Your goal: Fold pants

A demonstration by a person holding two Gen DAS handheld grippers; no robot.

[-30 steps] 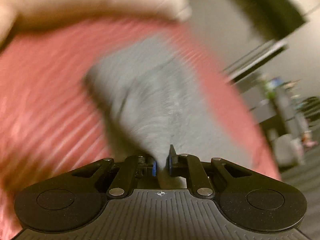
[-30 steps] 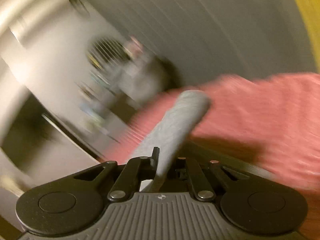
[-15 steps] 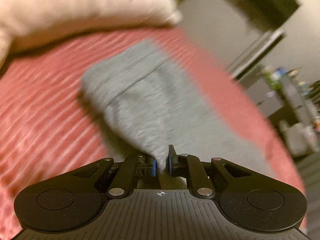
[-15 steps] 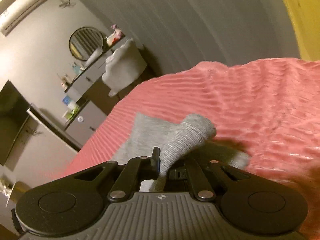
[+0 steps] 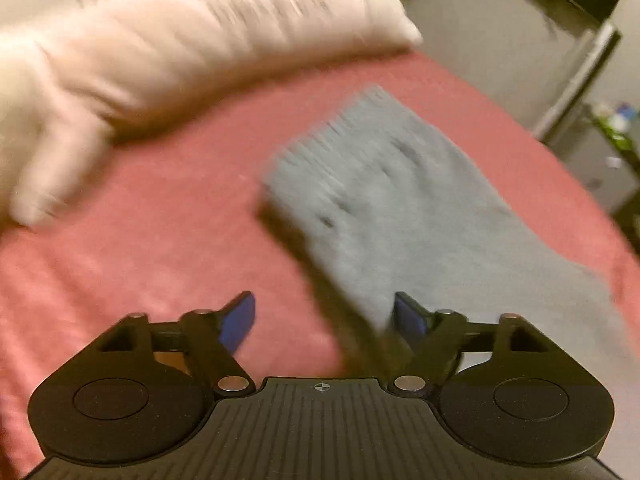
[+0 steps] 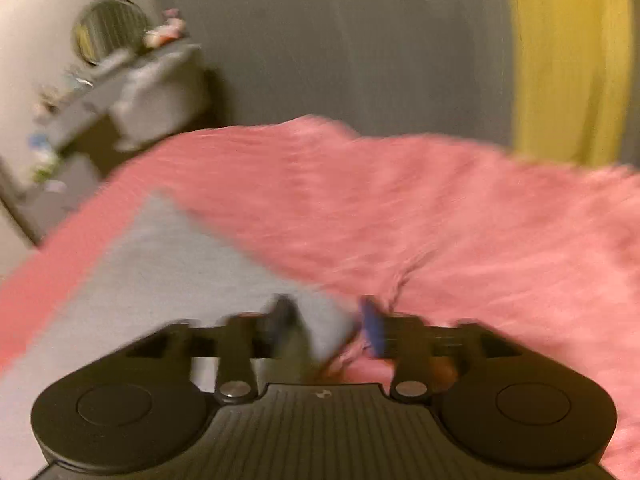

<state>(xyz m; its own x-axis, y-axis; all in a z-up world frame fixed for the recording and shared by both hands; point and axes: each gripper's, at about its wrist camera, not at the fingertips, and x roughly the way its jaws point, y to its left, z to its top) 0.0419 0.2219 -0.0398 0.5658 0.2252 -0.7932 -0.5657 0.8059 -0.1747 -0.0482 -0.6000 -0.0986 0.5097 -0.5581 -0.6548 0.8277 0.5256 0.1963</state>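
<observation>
The grey pants [image 5: 404, 204] lie folded on the pink-red bedspread [image 5: 160, 224], reaching from centre to lower right in the left wrist view. My left gripper [image 5: 325, 316] is open, its right pad [image 5: 408, 314] beside the near corner of the cloth, nothing held. In the right wrist view the pants [image 6: 152, 268] lie flat at the lower left on the bedspread [image 6: 460, 224]. My right gripper [image 6: 328, 324] is open over their near corner, blurred by motion.
A white pillow [image 5: 168, 44] lies along the head of the bed. A grey dresser with a round mirror [image 6: 108, 28] and small items stands beside the bed. A yellow curtain [image 6: 568, 60] hangs at the right. Furniture [image 5: 600, 148] stands past the bed's right edge.
Both grippers opened and let go of the grey pants. The held fold dropped flat onto the bedspread. Both views shifted as the grippers moved back.
</observation>
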